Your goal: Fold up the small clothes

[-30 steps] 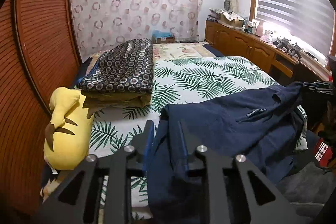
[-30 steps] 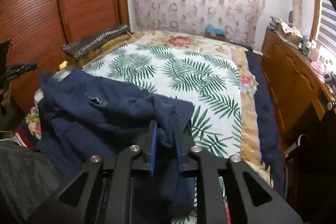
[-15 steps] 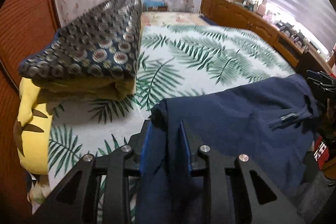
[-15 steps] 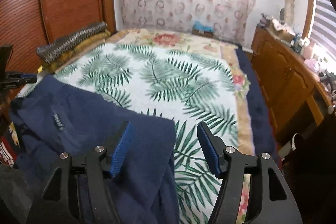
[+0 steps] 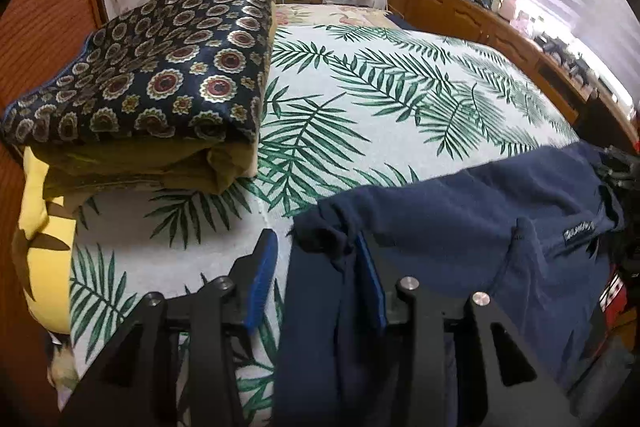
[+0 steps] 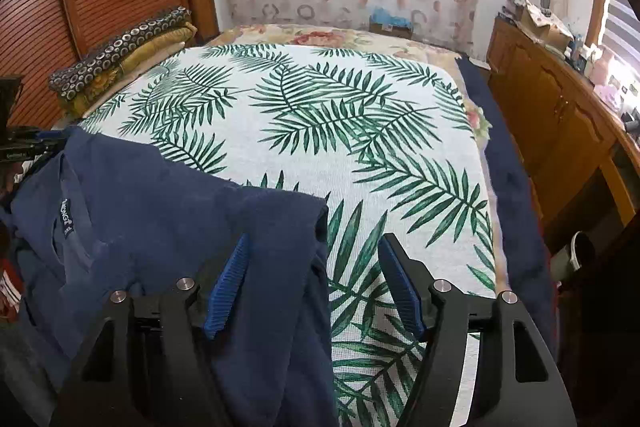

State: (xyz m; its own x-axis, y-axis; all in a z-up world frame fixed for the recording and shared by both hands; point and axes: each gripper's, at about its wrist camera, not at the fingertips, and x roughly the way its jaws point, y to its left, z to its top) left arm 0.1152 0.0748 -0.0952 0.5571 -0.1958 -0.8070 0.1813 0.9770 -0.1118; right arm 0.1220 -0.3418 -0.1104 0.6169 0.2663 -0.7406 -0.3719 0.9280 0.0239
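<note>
A navy blue garment (image 5: 460, 227) (image 6: 160, 207) lies spread over the near edge of the bed, its label showing. My left gripper (image 5: 314, 239) hangs over the garment's left corner. Its jaws are opening: the bunched corner lies between them against the right pad, while the left pad (image 5: 262, 279) stands clear of the cloth. My right gripper (image 6: 314, 239) is over the other corner with its jaws opening wide. The cloth's edge lies flat between its pads, and neither presses on it. Each gripper shows small at the edge of the other's view.
The bed carries a white cover with green palm leaves (image 5: 400, 87) (image 6: 320, 107). A folded patterned quilt (image 5: 160, 59) (image 6: 120, 47) sits at the left, with a yellow plush toy (image 5: 36, 227) below it. Wooden cabinets (image 6: 560, 115) line the right side.
Both grippers came down and forward and laid the garment on the bed. The right jaws opened and let the cloth go. The left jaws have started to part.
</note>
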